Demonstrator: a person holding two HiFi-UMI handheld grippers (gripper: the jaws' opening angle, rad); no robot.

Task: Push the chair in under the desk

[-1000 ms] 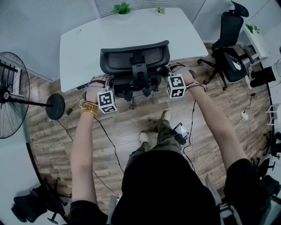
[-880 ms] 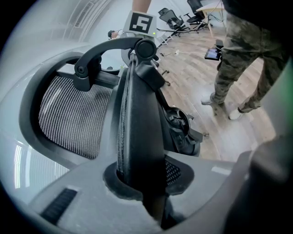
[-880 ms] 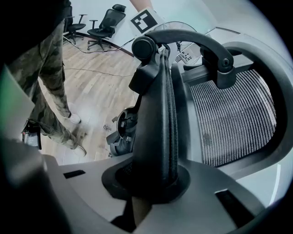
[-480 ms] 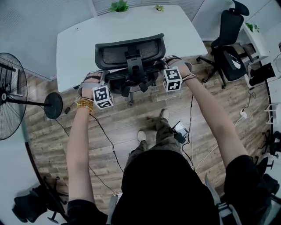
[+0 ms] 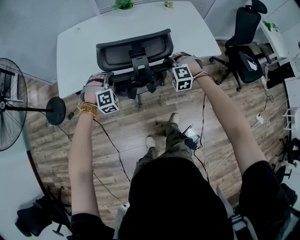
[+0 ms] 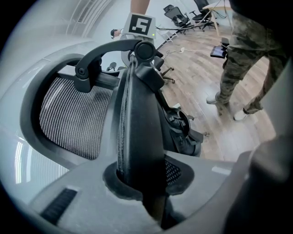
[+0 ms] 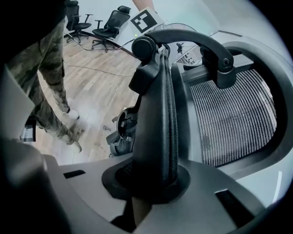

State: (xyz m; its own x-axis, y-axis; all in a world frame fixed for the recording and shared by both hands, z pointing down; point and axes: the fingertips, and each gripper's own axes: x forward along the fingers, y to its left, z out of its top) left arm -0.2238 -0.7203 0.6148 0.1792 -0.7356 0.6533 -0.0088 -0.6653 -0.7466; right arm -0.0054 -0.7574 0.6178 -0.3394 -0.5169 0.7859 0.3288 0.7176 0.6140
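Observation:
A black mesh-backed office chair (image 5: pixel 133 51) stands at the white desk (image 5: pixel 77 44), its seat partly under the desktop and its backrest over the desk's near edge. My left gripper (image 5: pixel 99 79) is shut on the chair's left armrest (image 6: pixel 139 132), which fills the left gripper view between the jaws. On the other side, my right gripper (image 5: pixel 182 60) is shut on the right armrest (image 7: pixel 155 123). Both grey jaw pairs close snugly round the padded armrests. The chair's base is mostly hidden under the seat.
A standing fan (image 5: pixel 10 110) with a round base (image 5: pixel 56 111) is at the left. A second black chair (image 5: pixel 246 40) stands at the upper right. Cables and a small device (image 5: pixel 192 137) lie on the wood floor near the person's feet (image 5: pixel 151 141). Small plants (image 5: pixel 123 4) sit on the desk's far edge.
The chair has rolled further toward the desk, with both grippers moving along on its armrests. The backrest now lies higher over the desktop.

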